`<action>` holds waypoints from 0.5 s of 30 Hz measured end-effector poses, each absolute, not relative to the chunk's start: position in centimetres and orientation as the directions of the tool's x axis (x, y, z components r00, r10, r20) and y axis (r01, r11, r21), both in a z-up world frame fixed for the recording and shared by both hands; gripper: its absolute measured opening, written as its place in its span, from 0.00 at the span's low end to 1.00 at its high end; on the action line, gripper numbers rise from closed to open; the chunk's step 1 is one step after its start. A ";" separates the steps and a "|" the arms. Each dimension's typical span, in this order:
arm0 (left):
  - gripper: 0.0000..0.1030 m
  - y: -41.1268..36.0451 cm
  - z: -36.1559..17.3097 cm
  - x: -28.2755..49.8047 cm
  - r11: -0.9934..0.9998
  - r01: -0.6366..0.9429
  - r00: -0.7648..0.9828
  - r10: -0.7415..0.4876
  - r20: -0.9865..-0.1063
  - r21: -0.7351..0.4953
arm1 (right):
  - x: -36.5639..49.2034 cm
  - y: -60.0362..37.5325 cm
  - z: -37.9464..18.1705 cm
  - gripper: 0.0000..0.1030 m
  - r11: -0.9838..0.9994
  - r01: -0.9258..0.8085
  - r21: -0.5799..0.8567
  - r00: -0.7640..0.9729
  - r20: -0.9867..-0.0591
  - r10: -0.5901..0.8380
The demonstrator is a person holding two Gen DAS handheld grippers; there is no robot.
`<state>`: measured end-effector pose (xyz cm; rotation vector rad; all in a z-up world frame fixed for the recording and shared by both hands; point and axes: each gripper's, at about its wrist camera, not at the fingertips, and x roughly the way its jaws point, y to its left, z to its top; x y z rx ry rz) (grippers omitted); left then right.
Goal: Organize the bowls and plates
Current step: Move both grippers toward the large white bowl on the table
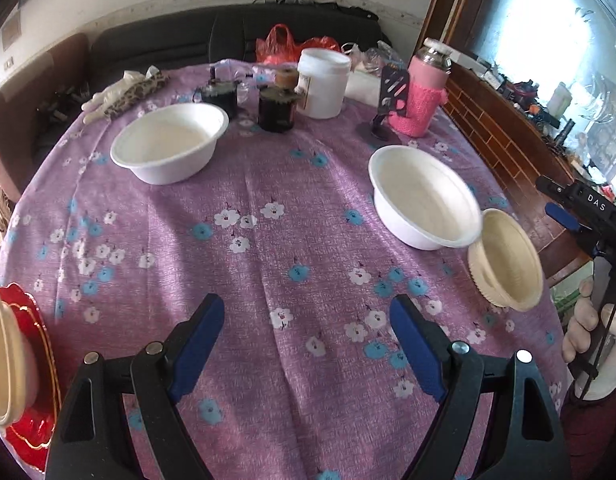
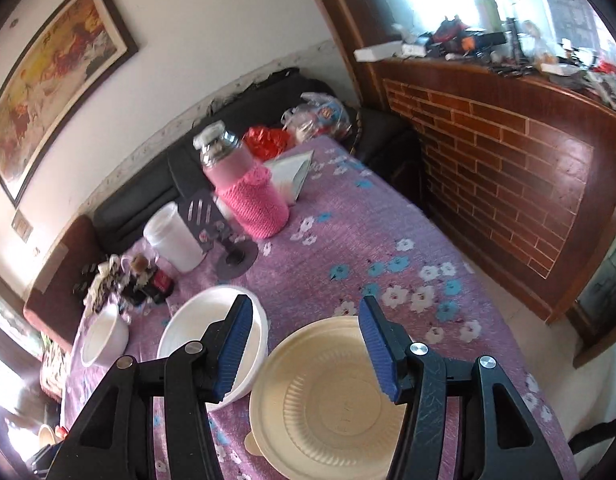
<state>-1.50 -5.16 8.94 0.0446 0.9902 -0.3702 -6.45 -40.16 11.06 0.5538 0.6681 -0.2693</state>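
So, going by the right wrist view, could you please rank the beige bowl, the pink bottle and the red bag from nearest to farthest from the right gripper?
1. Beige bowl: right under the right gripper, between its fingers.
2. Pink bottle: mid-table, upper left.
3. Red bag: beyond the bottle, at the table's far end.

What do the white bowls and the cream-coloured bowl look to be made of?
White bowls: probably moulded paper pulp or foam; matte, thin rolled rims, no gloss. Cream bowl: likely pressed plant fibre or thin plastic; dull, with fine ribbing around the base and outer wall. Neither looks ceramic, though touch would settle it.
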 end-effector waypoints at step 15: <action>0.81 -9.6 4.3 6.9 0.896 0.238 0.334 -0.439 -0.834 -0.376 | 7.4 -36.2 5.1 0.57 0.937 0.311 0.161 0.472 -0.882 -0.006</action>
